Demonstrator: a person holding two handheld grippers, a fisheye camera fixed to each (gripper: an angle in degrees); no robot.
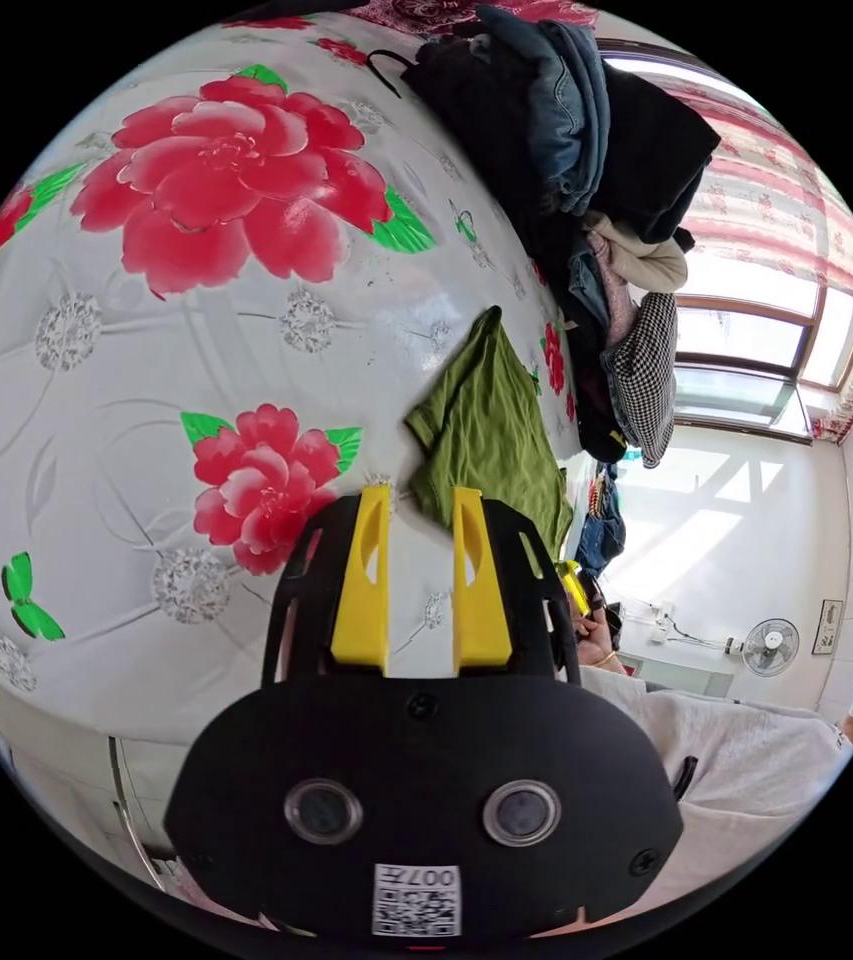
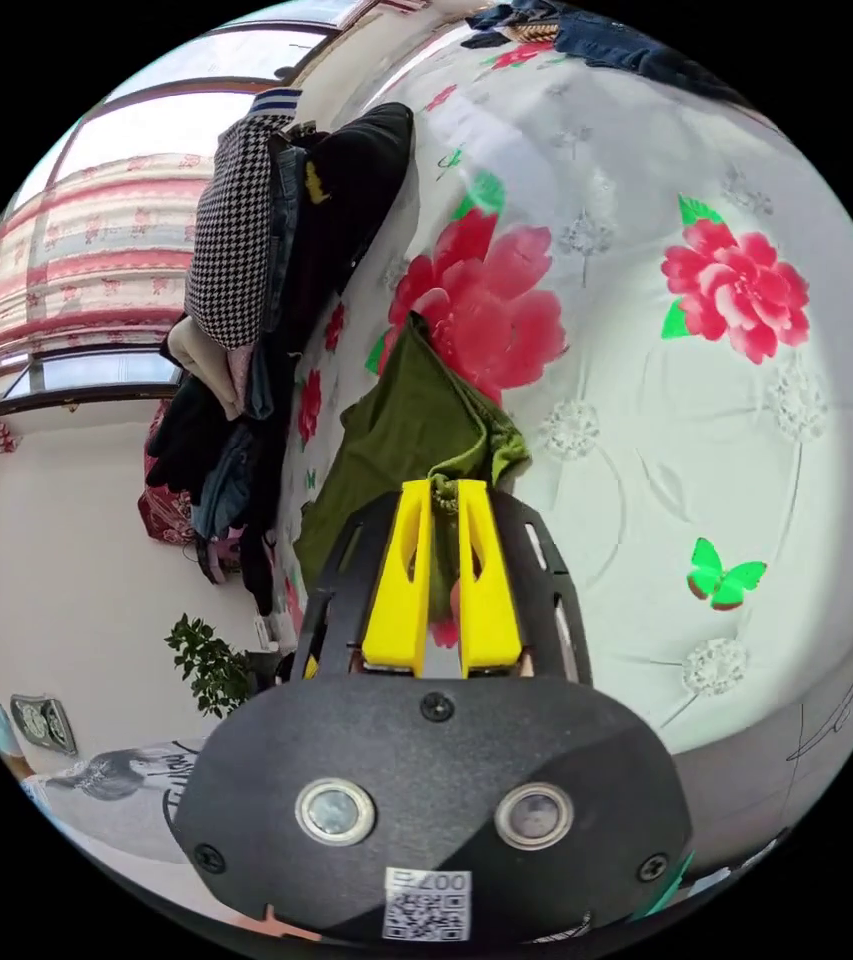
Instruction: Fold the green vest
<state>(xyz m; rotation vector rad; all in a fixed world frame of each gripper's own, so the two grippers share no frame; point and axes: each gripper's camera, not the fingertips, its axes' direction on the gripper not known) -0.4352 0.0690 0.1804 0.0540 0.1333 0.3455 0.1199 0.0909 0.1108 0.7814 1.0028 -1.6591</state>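
Green vest (image 2: 416,430): olive-green garment, partly bunched and creased, lying on a bed covered with a white floral sheet (image 2: 666,420) printed with large red flowers, green leaves and green butterflies; the vest sits near the edge of the bed that carries a heap of other clothing, and in the left gripper view the vest (image 1: 486,430) shows as a rumpled, roughly folded shape just beyond the yellow jaws. Right gripper (image 2: 444,492): jaws drawn narrow, pinching a gathered fold of the vest between their tips. Left gripper (image 1: 420,500): jaws parallel with a moderate gap between them, gripping nothing, their tips just beside the near hem of the vest; contact cannot be told. Pile of clothes (image 1: 586,200): dark garments, denim, a cream piece and a black-and-white houndstooth item, stacked along the bed's edge next to the vest. Beyond the bed: a window with red-and-white striped curtains (image 1: 776,200), a pale wall, a small fan (image 1: 771,645), a potted plant (image 2: 208,665). A person's grey sleeve (image 1: 736,750) shows beside the left gripper's body.
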